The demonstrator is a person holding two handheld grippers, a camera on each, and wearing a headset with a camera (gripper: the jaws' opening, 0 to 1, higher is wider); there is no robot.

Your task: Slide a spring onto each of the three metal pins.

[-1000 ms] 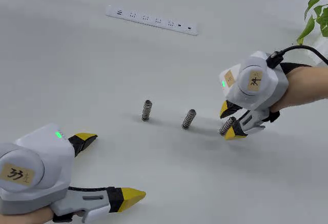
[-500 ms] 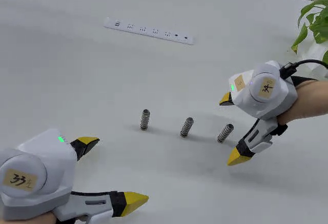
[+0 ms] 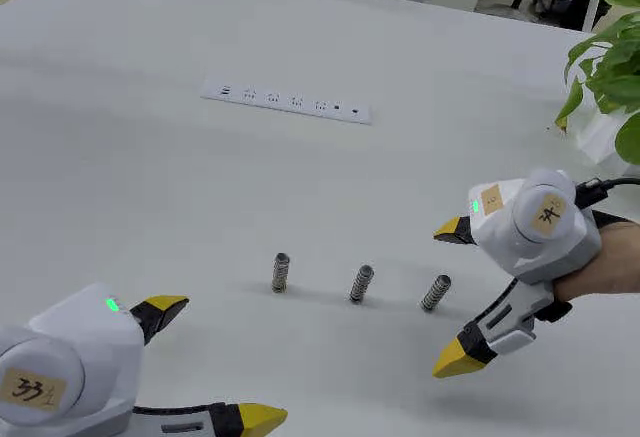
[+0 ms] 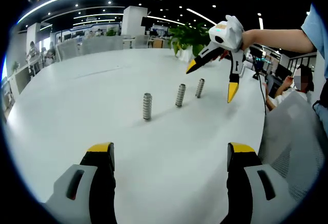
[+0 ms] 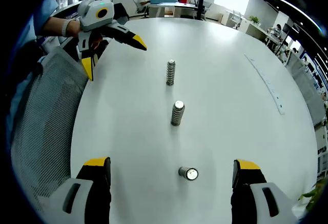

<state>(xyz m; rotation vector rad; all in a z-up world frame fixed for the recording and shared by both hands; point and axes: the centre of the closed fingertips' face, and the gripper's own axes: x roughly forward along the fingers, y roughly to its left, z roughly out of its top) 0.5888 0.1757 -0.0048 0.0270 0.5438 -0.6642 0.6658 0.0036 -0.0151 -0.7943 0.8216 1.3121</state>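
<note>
Three upright metal pins stand in a row on the white table, each with a coil spring around it: the left spring (image 3: 281, 272), the middle spring (image 3: 362, 284) and the right spring (image 3: 436, 293). My right gripper (image 3: 456, 294) is open, its yellow-tipped jaws spread wide just right of the right spring and holding nothing. In the right gripper view that spring (image 5: 188, 172) is seen nearly end-on between the jaws. My left gripper (image 3: 213, 362) is open and empty at the near left. In its own view the row of springs (image 4: 180, 95) stands ahead, with the right gripper (image 4: 211, 80) beyond it.
A white power strip (image 3: 285, 102) lies at the far side of the table. A green plant (image 3: 605, 57) stands at the right edge. A grey mesh chair (image 5: 46, 121) is beside the table. People sit in the background of the office.
My right gripper opened wide and drew back to the right from the rightmost spring, which stays on its pin. The head camera tilted up. The left gripper kept its place.
</note>
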